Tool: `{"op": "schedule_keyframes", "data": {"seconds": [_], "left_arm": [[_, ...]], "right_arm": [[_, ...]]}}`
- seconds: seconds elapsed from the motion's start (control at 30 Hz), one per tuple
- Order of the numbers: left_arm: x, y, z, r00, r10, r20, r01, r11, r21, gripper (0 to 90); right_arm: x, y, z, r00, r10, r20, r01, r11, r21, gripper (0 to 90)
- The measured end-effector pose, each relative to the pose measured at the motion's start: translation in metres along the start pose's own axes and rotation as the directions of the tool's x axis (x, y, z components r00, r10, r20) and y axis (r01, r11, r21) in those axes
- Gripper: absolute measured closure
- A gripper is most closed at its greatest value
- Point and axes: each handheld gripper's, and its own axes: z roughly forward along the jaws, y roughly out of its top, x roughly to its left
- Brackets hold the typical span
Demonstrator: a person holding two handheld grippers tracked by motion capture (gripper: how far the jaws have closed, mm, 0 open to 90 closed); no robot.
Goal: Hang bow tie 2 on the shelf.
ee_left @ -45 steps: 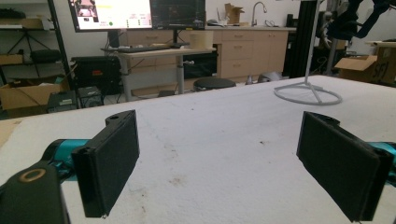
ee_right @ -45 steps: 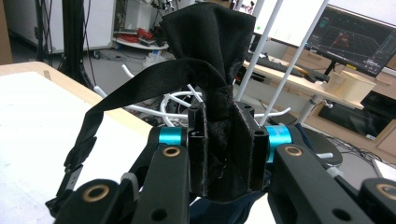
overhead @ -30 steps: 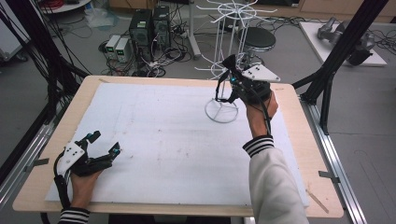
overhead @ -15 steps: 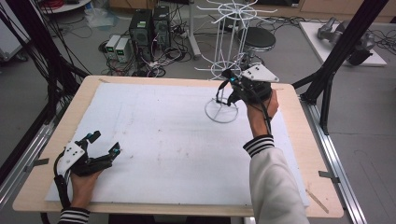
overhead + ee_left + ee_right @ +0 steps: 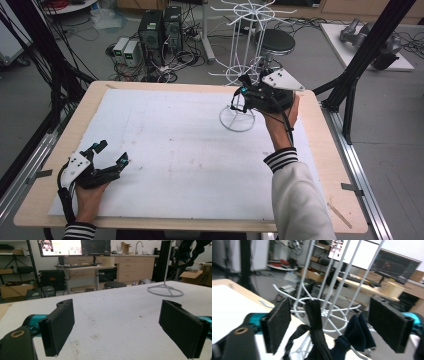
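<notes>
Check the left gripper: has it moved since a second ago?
No. In the high view the left gripper sits at the same spot near the table's front-left corner, jaws open; the hand has shifted only a hair, if at all.

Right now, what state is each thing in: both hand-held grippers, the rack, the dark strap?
Left hand-held gripper: open, empty, low over the table.
Right hand-held gripper: open, at the rack.
White wire rack: upright on the table.
Dark strap: hanging on the rack, between the open jaws.

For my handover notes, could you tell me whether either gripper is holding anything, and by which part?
Neither holds anything. The left gripper is open over the table, and the right gripper is open beside the dark strap hanging on the wire rack.
</notes>
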Motion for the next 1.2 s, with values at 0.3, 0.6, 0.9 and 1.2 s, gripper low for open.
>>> {"op": "schedule_keyframes", "data": {"seconds": [0.3, 0.6, 0.9, 1.2], "left_arm": [[-0.001, 0.0, -0.001, 1.0, 0.007, -0.003, -0.007, 1.0, -0.002, 13.5], [0.0, 0.0, -0.001, 1.0, -0.001, -0.004, 0.001, 1.0, -0.007, 13.5], [0.0, 0.0, -0.001, 1.0, 0.004, -0.007, -0.004, 0.9999, -0.01, 13.5], [0.0, 0.0, -0.001, 1.0, 0.005, -0.007, -0.005, 0.9999, -0.011, 13.5]], "right_arm": [[0.0, -0.003, -0.036, 0.997, 0.028, -0.072, -0.032, 0.998, -0.051, 10.5], [0.001, -0.047, -0.089, 0.9927, 0.072, -0.097, -0.082, 0.99, -0.111, 10.5], [0.004, -0.117, -0.124, 0.9867, 0.156, -0.046, -0.16, 0.981, -0.107, 10.5], [0.018, -0.18, -0.133, 0.9766, 0.215, -0.01, -0.214, 0.97, -0.113, 10.5]]}}
